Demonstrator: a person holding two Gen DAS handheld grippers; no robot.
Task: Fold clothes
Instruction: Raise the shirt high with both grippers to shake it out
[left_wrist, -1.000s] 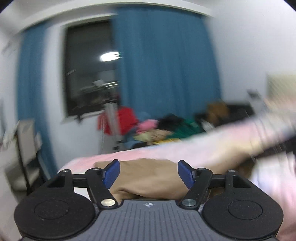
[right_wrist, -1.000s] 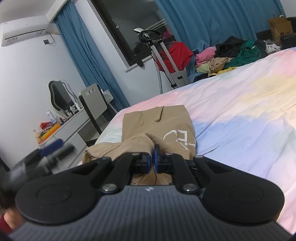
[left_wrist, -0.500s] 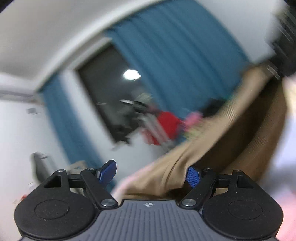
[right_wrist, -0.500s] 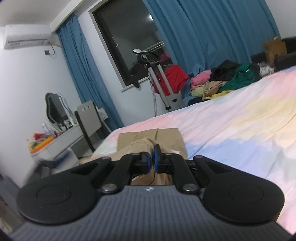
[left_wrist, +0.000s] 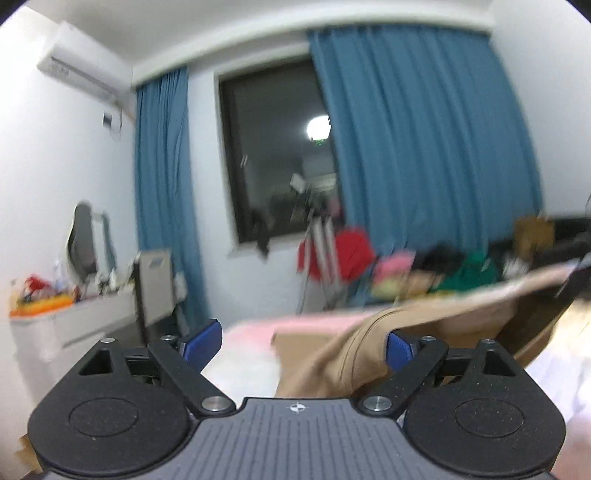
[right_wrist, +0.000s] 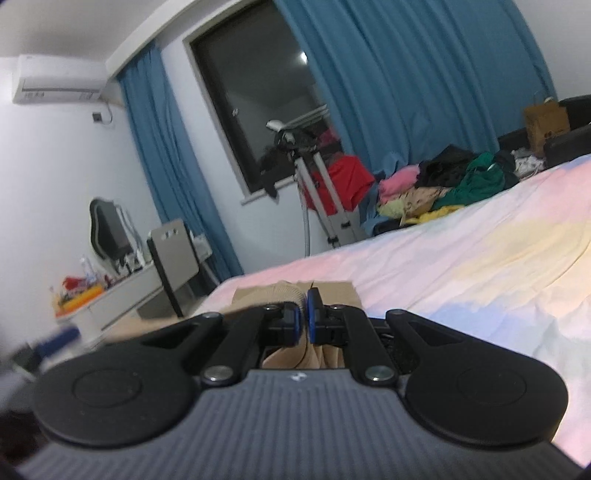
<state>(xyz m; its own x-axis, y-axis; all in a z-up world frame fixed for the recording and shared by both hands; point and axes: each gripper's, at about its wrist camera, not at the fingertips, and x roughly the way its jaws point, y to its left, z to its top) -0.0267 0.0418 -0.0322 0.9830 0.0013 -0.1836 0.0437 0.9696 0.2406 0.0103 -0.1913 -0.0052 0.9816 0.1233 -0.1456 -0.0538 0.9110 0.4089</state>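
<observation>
The step in hand looks like carrying one edge of the tan garment (right_wrist: 334, 291) over onto itself while the other edge is let go; to do it well, the right gripper (right_wrist: 303, 325) should keep its pinch firm and travel low and level over the pastel bedsheet (right_wrist: 480, 266), so the fold line lands straight; the left gripper (left_wrist: 301, 341) should clear the cloth fully before it moves off, or its far finger may drag the fold askew; a fresh hold, if one is needed, is best taken at a corner rather than mid-hem.

The right gripper's jaws are pressed together on a bunched ridge of the tan garment, which rises between the blue pads (right_wrist: 313, 314) at twelve o'clock from the gripper body; the rest of the fabric lies flat on the bed just beyond, at twelve to one o'clock.

The left gripper's jaws are opening and stand wide; a fold of the tan garment (left_wrist: 354, 358) sits between them, close against the pad at three o'clock, well apart from the pad at nine o'clock; neither pad visibly presses it; from there the cloth stretches, blurred, toward two o'clock; a heap of unfolded clothes (right_wrist: 443, 188) lies far off at one o'clock.
</observation>
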